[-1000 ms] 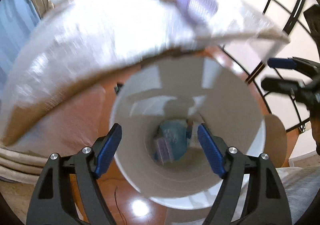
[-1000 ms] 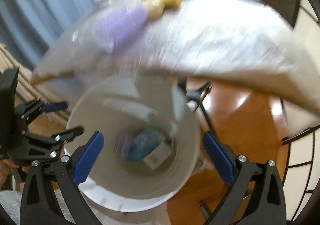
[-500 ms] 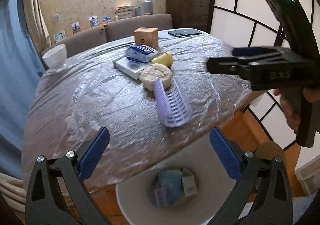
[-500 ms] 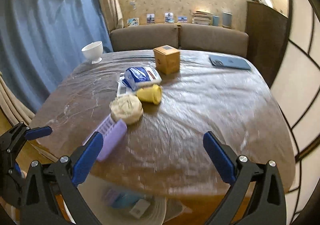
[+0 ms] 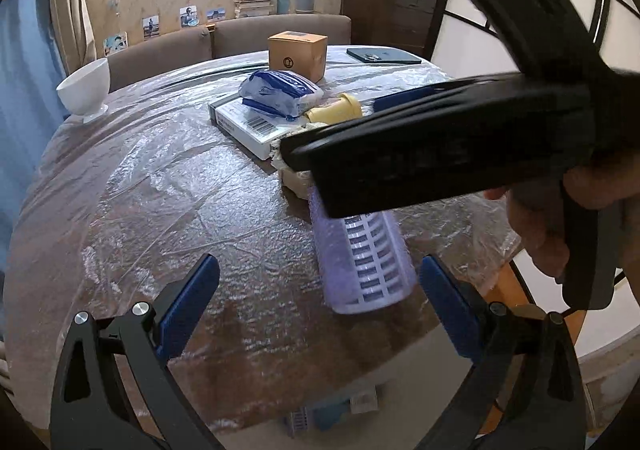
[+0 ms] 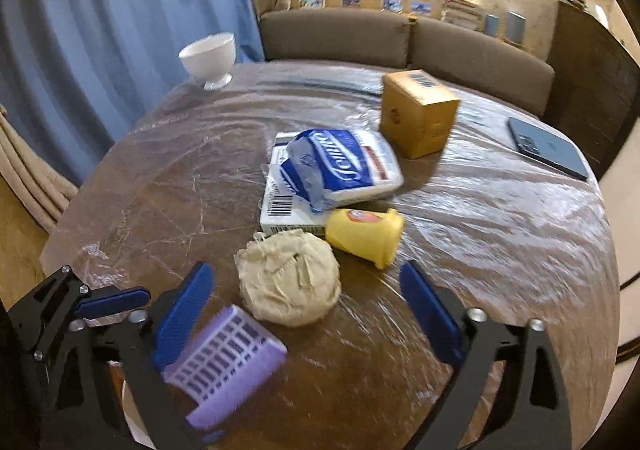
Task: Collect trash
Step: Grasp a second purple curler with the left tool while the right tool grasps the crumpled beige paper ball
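Observation:
My right gripper (image 6: 308, 314) hovers low over the plastic-covered table (image 6: 168, 186), its jaws closing around a crumpled cream wad (image 6: 288, 278) that no pad touches. Behind the wad a yellow cup (image 6: 364, 236) lies on its side, next to a blue-and-white packet (image 6: 340, 166) resting on a flat white box (image 6: 280, 210). A lilac slotted basket (image 5: 360, 262) lies near the table's front edge, just ahead of my left gripper (image 5: 318, 306), which is open and holds nothing. The right gripper's black frame (image 5: 440, 154) and the hand holding it (image 5: 560, 210) cross the left wrist view.
A white bin (image 5: 416, 362) with trash in it stands below the table's front edge. Farther back on the table are a cardboard box (image 6: 420, 110), a dark phone (image 6: 548, 150) and a white bowl (image 6: 208, 58). A brown sofa (image 6: 336, 34) lies beyond.
Both grippers rose from over the bin to above the table and moved forward. The left jaws widened, and the right jaws have narrowed since half a second ago around the cream wad.

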Action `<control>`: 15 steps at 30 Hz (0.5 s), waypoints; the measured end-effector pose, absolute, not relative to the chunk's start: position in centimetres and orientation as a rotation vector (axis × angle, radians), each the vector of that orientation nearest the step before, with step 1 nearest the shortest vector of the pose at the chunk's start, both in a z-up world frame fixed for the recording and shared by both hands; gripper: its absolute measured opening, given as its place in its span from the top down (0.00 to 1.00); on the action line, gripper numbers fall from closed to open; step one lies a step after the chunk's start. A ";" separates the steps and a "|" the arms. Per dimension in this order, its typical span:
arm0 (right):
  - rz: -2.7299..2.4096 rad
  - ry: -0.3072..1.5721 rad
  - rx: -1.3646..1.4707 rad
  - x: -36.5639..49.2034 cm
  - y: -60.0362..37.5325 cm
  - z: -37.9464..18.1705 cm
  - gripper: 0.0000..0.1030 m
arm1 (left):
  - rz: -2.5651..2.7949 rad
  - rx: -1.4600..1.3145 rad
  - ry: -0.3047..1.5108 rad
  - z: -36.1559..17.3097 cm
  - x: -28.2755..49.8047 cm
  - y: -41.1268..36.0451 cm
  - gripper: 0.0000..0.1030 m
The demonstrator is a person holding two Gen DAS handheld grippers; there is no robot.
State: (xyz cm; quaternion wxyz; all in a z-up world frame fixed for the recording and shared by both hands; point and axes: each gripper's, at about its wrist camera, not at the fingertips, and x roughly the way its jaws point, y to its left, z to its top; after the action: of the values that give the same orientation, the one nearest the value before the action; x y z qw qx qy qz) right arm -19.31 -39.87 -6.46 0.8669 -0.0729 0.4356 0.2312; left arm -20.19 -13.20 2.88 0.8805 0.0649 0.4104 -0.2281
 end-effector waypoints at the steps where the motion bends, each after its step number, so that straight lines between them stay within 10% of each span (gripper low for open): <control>1: 0.483 0.920 -0.165 -19.1 -39.5 -6.6 0.16 | -0.476 0.142 0.855 2.9 -20.0 -13.4 0.02; 15: 0.498 0.990 -0.166 -17.5 -38.9 -8.3 0.33 | -0.513 0.218 0.868 2.3 -19.4 -15.1 0.25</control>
State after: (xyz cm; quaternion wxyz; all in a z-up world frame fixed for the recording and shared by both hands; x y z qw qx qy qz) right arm -17.46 -38.85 -8.27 0.8472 -0.0789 0.4694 0.2360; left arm -19.40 -15.11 2.33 0.8699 0.1042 0.4149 -0.2454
